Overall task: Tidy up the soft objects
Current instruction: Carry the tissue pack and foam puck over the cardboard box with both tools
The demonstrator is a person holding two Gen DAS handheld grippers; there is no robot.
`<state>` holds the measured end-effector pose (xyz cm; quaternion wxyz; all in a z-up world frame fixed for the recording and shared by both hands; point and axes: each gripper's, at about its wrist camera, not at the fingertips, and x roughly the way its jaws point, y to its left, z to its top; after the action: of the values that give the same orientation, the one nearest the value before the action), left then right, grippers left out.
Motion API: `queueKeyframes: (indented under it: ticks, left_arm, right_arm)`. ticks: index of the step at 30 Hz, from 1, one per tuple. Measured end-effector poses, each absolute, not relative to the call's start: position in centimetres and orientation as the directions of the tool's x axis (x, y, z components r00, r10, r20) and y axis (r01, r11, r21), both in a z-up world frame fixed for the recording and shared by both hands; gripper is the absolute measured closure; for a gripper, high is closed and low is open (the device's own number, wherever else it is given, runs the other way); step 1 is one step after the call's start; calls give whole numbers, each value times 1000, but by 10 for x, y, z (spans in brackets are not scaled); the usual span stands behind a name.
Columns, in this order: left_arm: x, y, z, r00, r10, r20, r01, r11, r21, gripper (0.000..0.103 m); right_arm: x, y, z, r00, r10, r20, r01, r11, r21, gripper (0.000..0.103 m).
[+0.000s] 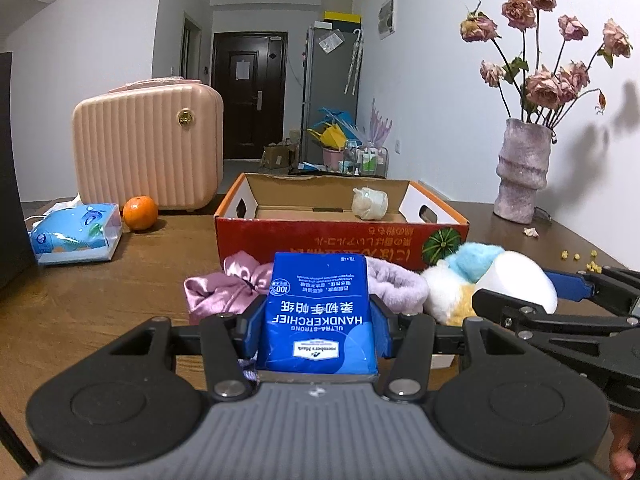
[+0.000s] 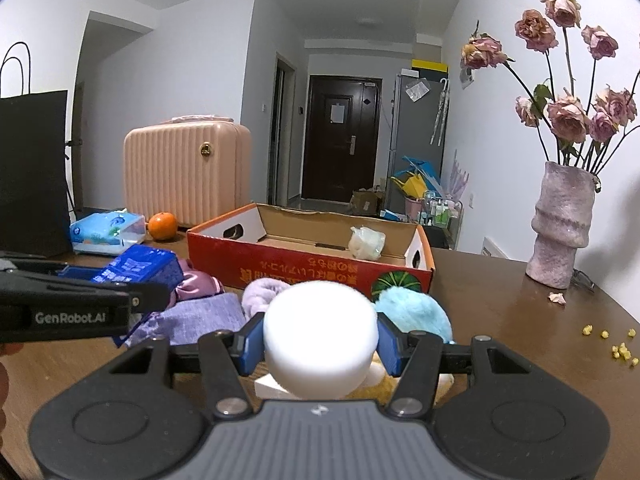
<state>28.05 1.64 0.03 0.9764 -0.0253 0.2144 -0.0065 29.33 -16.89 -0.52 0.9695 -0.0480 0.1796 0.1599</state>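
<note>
Bottom center of each view, left tool pinches the tissue pack, right tool pinches a white foam puck; next up, probably both into the box.

My left hand-held gripper and its blue handkerchief pack cover the middle of the pile behind; the pink satin pouch and lilac fluffy band show only in part; my right hand-held gripper clamps a white foam puck hiding most of the yellow plush; the black bag runs off the left edge; the wrapped bundle in the box is too blurred to name.
</note>
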Motion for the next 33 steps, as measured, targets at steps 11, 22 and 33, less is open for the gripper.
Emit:
queueKeyframes:
  ticks: [11, 22, 33]
  left_arm:
    - [294, 25, 12, 920, -9, -391, -23, 997, -77, 50]
    - [316, 26, 21, 928, -7, -371, -32, 995, -99, 50]
    - [346, 29, 26, 930, 2, -366, -52, 990, -128, 50]
  right_arm:
    - [307, -160, 2, 888, 304, -346, -332, 943, -23, 47]
    - [331, -156, 9, 895, 308, -324, -325, 946, 1, 47]
    - [363, -156, 16, 902, 300, -309, -309, 951, 19, 47]
